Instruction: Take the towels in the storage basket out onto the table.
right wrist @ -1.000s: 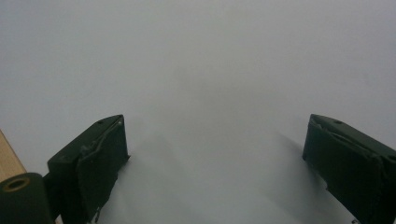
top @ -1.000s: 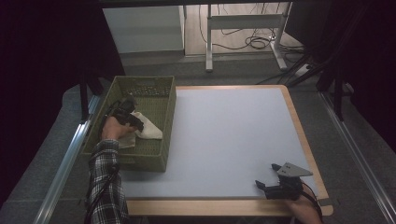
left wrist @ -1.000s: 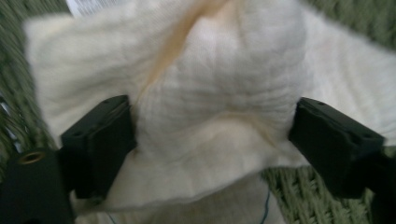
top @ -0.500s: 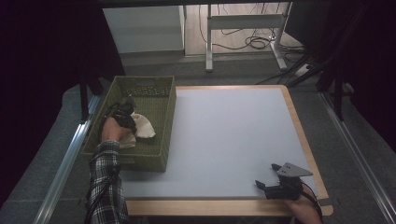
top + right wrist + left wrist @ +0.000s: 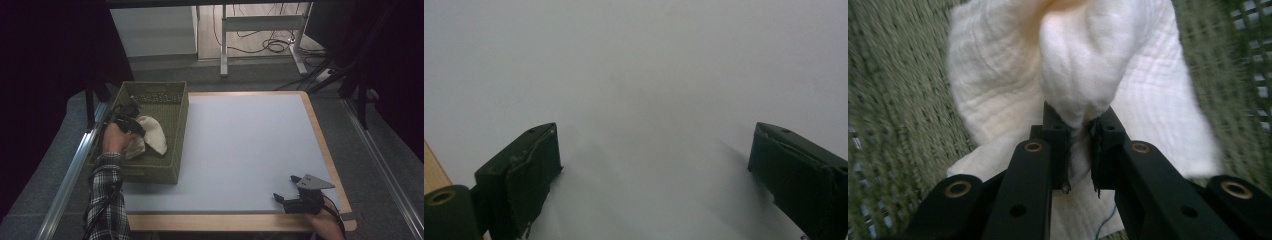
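A white cloth (image 5: 152,134) hangs inside the green woven basket (image 5: 176,125) at the table's left. My left gripper (image 5: 131,119) is shut on a bunched fold of that cloth (image 5: 1083,80); its jaws have just closed on it, and the fabric is pinched between the black pads (image 5: 1057,142). The cloth drapes down below the jaws, lifted a little off the basket floor. My right gripper (image 5: 289,189) rests near the table's front right corner, its jaws wide apart over bare white tabletop (image 5: 644,90) with nothing between them.
The basket stands along the left edge of the white tabletop (image 5: 240,145), which has a wooden rim (image 5: 320,135). A metal rail (image 5: 70,175) runs beside the table on the left. Desk legs and cables (image 5: 260,40) lie on the floor beyond.
The left gripper closed on the white cloth and rose with it inside the basket, bunching it up. The right gripper stayed where it was.
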Tool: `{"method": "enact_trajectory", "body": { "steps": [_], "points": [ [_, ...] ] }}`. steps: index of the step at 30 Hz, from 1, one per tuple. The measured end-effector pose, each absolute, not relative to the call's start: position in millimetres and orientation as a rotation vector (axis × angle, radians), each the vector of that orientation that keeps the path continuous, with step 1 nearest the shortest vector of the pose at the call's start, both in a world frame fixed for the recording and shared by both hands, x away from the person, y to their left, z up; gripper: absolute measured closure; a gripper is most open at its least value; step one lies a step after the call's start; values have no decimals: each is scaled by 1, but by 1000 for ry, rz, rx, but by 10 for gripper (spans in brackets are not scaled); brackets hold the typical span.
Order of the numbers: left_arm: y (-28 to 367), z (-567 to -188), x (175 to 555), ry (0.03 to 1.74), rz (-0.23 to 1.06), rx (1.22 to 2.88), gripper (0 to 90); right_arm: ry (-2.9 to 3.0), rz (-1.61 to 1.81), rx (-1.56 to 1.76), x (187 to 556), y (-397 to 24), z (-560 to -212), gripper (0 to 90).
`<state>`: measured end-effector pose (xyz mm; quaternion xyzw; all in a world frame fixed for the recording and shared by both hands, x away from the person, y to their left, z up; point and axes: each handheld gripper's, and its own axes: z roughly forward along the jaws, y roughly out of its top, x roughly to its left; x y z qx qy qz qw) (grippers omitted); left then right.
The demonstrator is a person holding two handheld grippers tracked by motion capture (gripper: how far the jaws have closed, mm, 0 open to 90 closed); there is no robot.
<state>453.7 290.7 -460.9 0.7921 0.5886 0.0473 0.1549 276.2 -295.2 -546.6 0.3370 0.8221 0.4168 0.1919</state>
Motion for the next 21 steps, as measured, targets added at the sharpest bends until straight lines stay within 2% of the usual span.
{"method": "enact_trajectory", "body": {
  "steps": [21],
  "points": [
    [287,-396,426,1559,212,2244,803,2308,1168,946,276,-295,-547,65]
  ]
}}
